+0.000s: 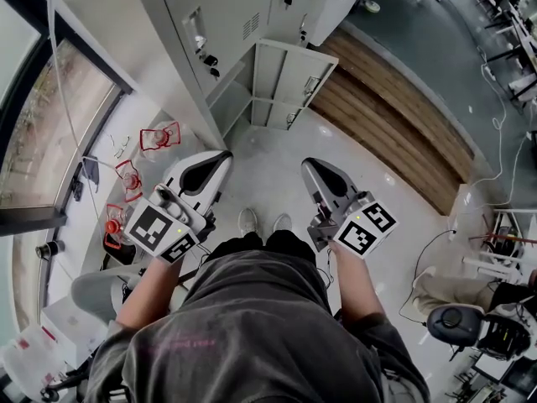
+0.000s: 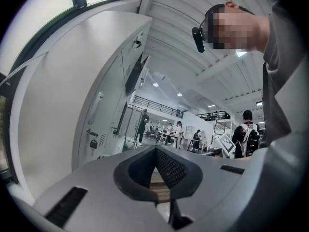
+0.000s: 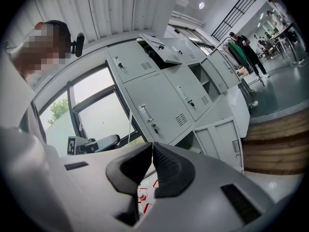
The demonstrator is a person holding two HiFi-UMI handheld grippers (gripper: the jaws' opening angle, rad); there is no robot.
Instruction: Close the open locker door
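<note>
We hold the left gripper (image 1: 223,155) and the right gripper (image 1: 307,165) side by side in front of us. Each claw is pressed together at the tips with nothing pinched between its jaws. The open locker door (image 1: 284,82) stands on the far side of the pale floor (image 1: 268,175), swung out from the bottom row of the grey lockers (image 1: 220,15). It is just left of the wooden platform (image 1: 394,133) and well apart from both grippers.
</note>
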